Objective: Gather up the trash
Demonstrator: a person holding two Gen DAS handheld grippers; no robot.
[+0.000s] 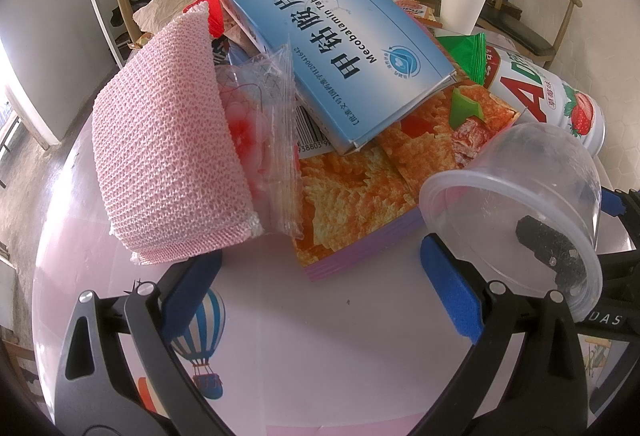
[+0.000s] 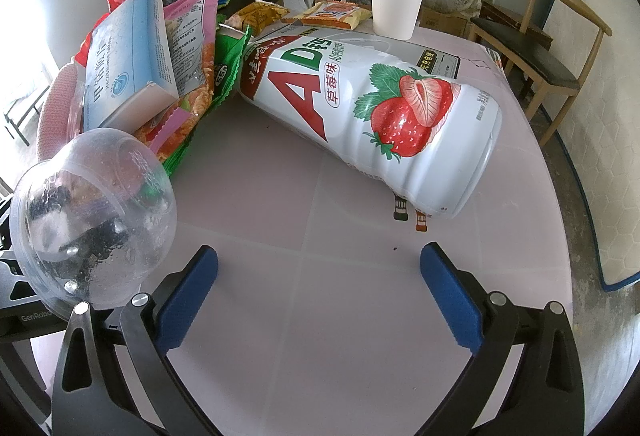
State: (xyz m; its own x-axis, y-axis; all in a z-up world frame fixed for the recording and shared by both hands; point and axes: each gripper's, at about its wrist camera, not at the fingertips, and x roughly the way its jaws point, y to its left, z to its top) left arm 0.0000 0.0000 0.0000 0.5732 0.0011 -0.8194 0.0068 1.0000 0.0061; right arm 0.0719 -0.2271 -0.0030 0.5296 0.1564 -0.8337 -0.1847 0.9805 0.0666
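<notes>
- A trash heap crowds the pink table (image 2: 360, 296): a blue pill box (image 1: 332, 47) lies atop a chip bag (image 1: 360, 179), with a pink sponge (image 1: 168, 155) leaning at its left.
- A strawberry bottle (image 2: 372, 107) lies on its side to the right; a clear cup (image 2: 96, 211) lies tipped between the tools.
- A paper cup (image 2: 396, 3) stands upright behind.
- The left hand-held gripper (image 1: 320, 276) and right hand-held gripper (image 2: 320, 280) both gape wide, holding nothing.

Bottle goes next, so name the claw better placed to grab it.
Right. The right claw is open and faces the lying bottle across bare table. The left claw faces the sponge and snack box.
</notes>
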